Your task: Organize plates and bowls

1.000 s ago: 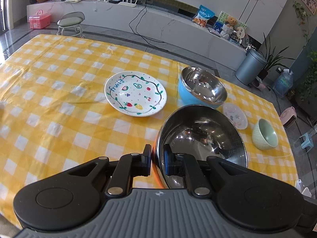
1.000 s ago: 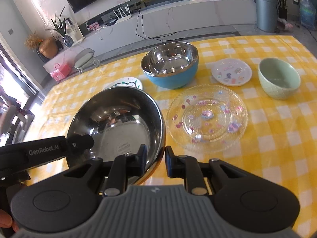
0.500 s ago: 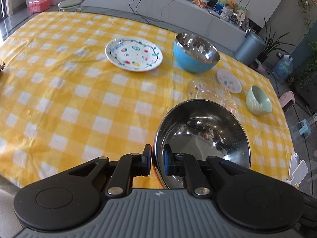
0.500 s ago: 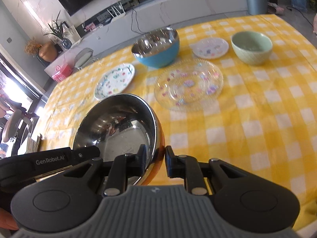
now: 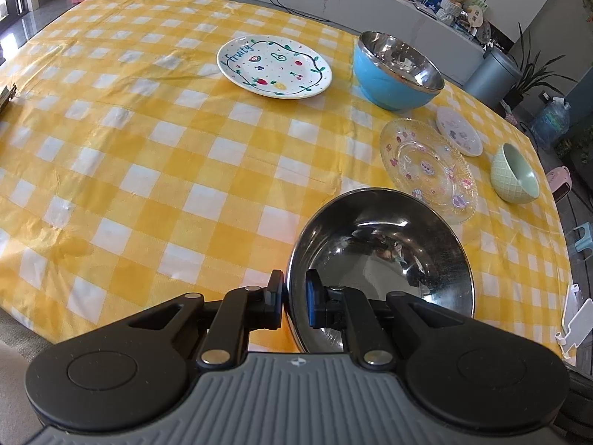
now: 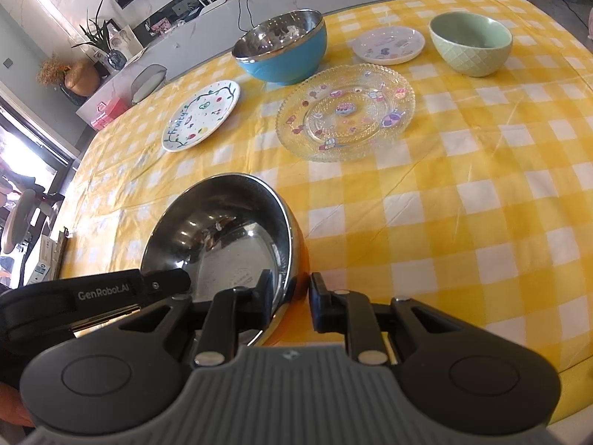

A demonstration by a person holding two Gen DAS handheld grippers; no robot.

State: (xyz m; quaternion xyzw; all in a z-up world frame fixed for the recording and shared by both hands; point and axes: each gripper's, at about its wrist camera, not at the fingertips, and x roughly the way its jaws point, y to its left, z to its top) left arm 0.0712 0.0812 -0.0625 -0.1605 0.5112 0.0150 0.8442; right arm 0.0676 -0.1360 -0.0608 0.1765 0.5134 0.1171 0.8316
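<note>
Now the left tool (image 5: 295, 302) and the right tool (image 6: 290, 302) each pinch the rim of one steel bowl (image 5: 385, 259), the left on its left edge, the right on its right edge, one finger inside and one outside; the bowl is mirror-bright within, with an orange outer skin showing at the rim, and sits at the near edge of the yellow-checked desk (image 5: 148, 170), whether resting or just above I cannot tell; farther off lie a clear patterned glass plate (image 6: 344, 111), a white "Fruity" plate (image 5: 274, 66), a blue bowl (image 5: 393, 74) with steel lining, a small white saucer (image 6: 389, 44) and a green bowl (image 6: 470, 44) to the far right.
</note>
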